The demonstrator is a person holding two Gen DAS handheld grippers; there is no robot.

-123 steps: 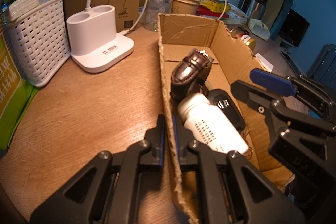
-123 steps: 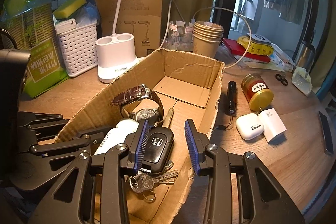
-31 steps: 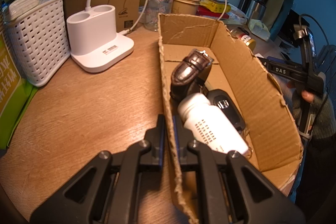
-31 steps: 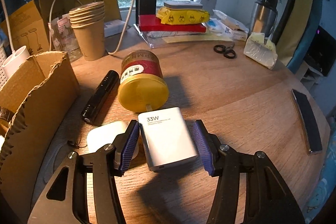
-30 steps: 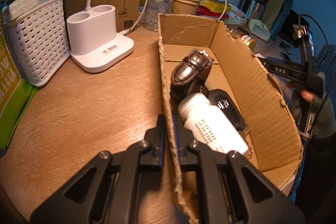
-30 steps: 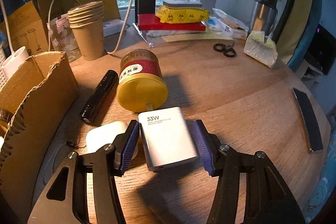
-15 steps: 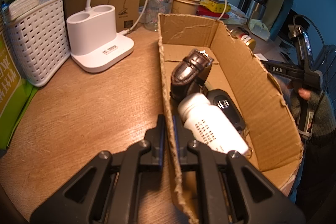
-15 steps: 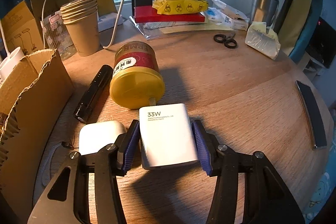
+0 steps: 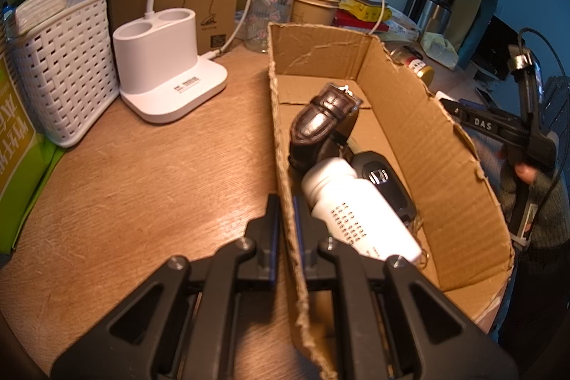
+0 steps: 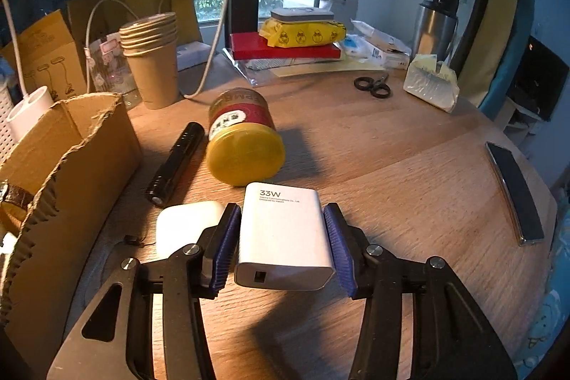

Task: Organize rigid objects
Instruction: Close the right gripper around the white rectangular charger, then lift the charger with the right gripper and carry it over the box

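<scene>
My left gripper point(image 9: 285, 230) is shut on the near left wall of the open cardboard box point(image 9: 420, 138). Inside the box lie a brown leather watch point(image 9: 320, 123), a white bottle point(image 9: 356, 212) and a black car key point(image 9: 384, 180). My right gripper point(image 10: 283, 244) is shut on the white 33W charger point(image 10: 285, 230) and holds it just above the wooden table. Beside it lie a white earbud case point(image 10: 185, 227), a black flashlight point(image 10: 176, 162) and a red jar with a yellow lid point(image 10: 242, 138). The box's corner point(image 10: 71, 166) is at the left.
A white lamp base point(image 9: 167, 73), a white basket point(image 9: 60, 66) and paper cups point(image 10: 151, 59) stand at the back. Scissors point(image 10: 372, 86), a phone point(image 10: 513, 191), a red book point(image 10: 285, 50) and a tissue pack point(image 10: 431, 84) lie on the right side of the table.
My right gripper left the box, moved to the charger, closed on it and has lifted it slightly off the table. My left gripper has stayed clamped on the box wall.
</scene>
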